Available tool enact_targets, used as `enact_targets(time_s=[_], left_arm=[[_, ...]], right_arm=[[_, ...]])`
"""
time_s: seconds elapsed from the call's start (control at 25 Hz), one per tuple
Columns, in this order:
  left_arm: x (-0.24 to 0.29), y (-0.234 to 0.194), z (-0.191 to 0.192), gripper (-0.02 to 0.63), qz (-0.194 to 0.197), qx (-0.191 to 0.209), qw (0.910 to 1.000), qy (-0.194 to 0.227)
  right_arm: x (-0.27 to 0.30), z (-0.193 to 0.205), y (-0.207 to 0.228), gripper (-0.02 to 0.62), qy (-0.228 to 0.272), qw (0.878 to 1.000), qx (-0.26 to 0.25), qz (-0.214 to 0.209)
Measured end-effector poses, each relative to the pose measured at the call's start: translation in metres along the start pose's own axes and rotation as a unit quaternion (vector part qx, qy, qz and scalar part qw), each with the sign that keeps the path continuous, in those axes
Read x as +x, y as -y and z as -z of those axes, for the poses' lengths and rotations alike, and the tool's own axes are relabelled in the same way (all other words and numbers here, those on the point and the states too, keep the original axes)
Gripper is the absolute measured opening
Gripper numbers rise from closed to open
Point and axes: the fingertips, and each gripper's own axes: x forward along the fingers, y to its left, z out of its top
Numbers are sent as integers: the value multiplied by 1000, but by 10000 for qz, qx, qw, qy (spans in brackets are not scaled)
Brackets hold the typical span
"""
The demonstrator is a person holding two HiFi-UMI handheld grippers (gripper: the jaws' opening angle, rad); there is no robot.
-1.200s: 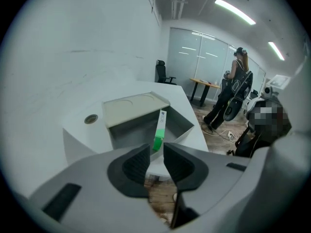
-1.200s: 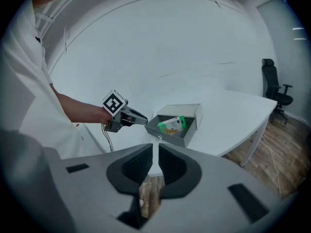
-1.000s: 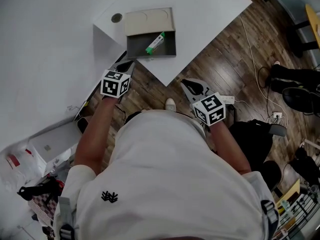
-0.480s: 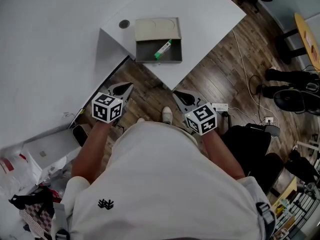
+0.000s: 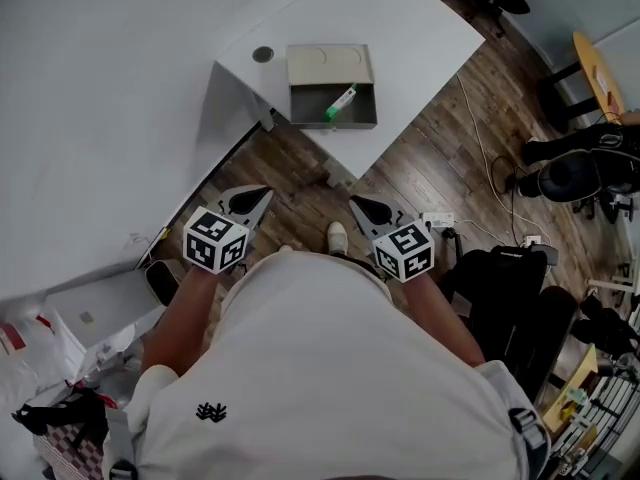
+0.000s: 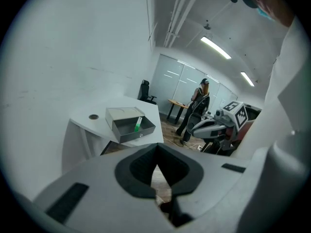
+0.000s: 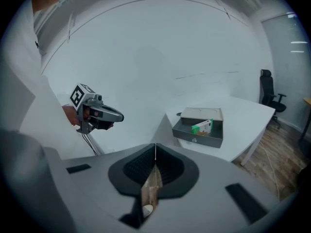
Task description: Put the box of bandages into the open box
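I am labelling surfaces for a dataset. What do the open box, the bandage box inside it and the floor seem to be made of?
Open box: probably metal or rigid plastic, matte grey walls, beige lid.
Bandage box: likely thin printed cardboard, white and green faces.
Floor: wood or wood-look laminate, brown planks with grain.

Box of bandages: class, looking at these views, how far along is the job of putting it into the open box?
Done: the box of bandages lies inside the open box on the white table.
In hand: nothing. The left claw and right claw are both shut and empty, held over the floor, away from the table.
Left: nothing that shows; the job looks finished.
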Motion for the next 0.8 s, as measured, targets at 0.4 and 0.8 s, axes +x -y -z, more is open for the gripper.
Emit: enact_targets(time_s=[0.4, 0.8], left_arm=[[-37, 7, 17, 6, 300, 294, 9991, 91], [-42, 13, 25, 6, 509, 231, 9983, 165]], right_arm=[[-2, 6, -46, 8, 130, 9995, 41, 286], [-9, 8, -62, 8, 121, 9988, -78, 465]])
